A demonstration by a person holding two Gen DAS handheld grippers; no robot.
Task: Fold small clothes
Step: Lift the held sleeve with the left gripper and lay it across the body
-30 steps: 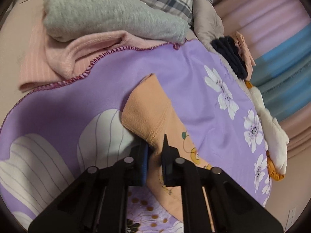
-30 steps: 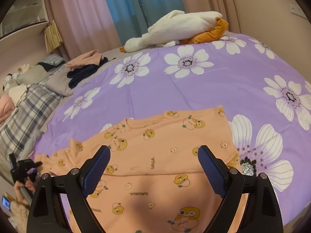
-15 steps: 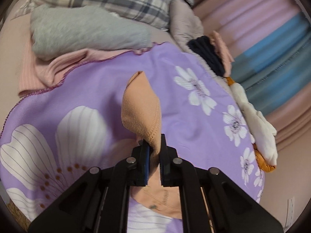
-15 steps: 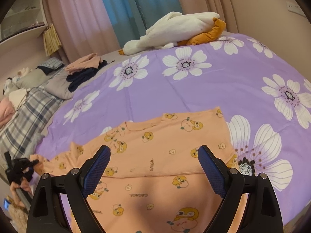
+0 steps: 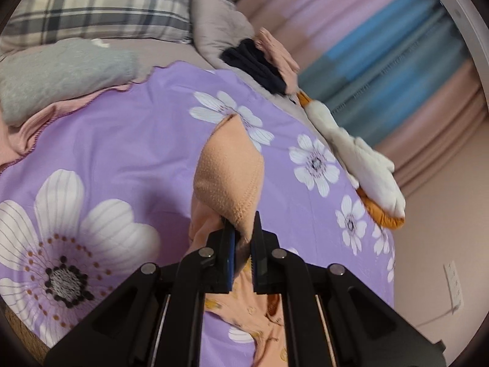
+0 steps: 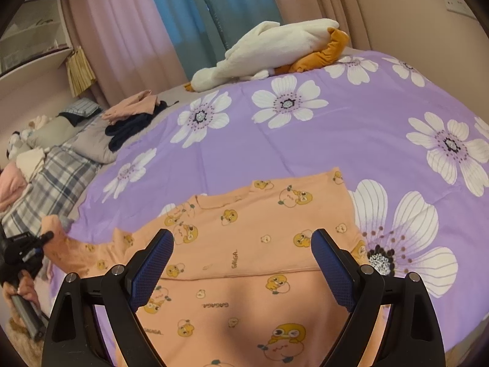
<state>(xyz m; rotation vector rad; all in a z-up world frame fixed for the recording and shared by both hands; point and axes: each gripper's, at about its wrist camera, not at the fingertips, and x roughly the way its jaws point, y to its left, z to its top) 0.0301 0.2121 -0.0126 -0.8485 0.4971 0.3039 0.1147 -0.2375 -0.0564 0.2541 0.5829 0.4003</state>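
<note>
The left gripper [image 5: 243, 234] pinched the peach shirt's sleeve [image 5: 229, 174] at frame centre, seemingly mid-fold; the right gripper [image 6: 241, 263], jaws apart, hovered over the shirt [image 6: 244, 244] at lower frame. Carrying the sleeve across the body looked next.

One orange shirt [image 6: 244, 244], one plush goose [image 6: 269, 52], two grippers, one plaid pillow [image 5: 101, 3].
</note>
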